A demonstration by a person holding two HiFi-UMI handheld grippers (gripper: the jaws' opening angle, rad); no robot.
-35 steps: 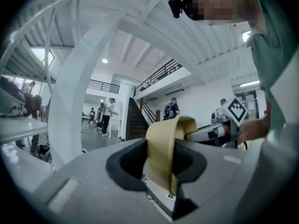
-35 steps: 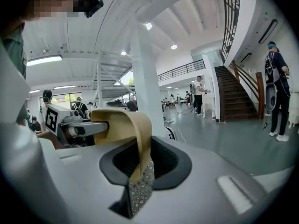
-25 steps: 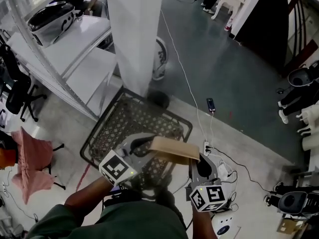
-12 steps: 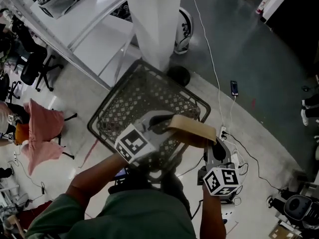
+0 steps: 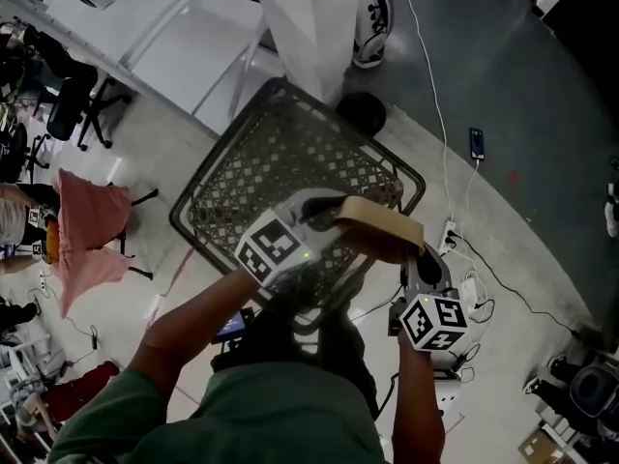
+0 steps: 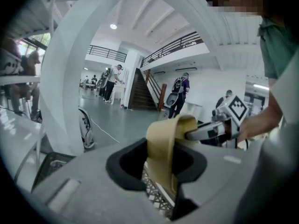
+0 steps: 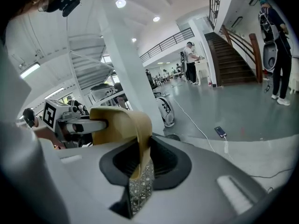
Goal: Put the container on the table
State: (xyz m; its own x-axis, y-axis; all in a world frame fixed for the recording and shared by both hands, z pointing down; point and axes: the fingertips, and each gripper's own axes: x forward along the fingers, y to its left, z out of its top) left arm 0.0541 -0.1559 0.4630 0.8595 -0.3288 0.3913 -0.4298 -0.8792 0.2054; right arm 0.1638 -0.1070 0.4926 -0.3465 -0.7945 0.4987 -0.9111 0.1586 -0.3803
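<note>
Grey hall floor. The white surface (image 5: pixel 184 22) lies upper left, well apart, beyond a black mesh basket (image 5: pixel 280 153). The left claw (image 5: pixel 324 213) pinches one rim of the tan container (image 5: pixel 382 228), which hangs over the basket's near edge. The right claw (image 5: pixel 418 259) pinches the opposite rim.

left gripper (image 5: pixel 327 218), right gripper (image 5: pixel 421 264): 2 | wire basket (image 5: pixel 290 162): 1 | tan strip (image 5: pixel 377 228): 1 | phone (image 5: pixel 476 143): 1

Tan container (image 5: pixel 380 225); blk lattice basket (image 5: pixel 276 158); pink cloth (image 5: pixel 87 230).
</note>
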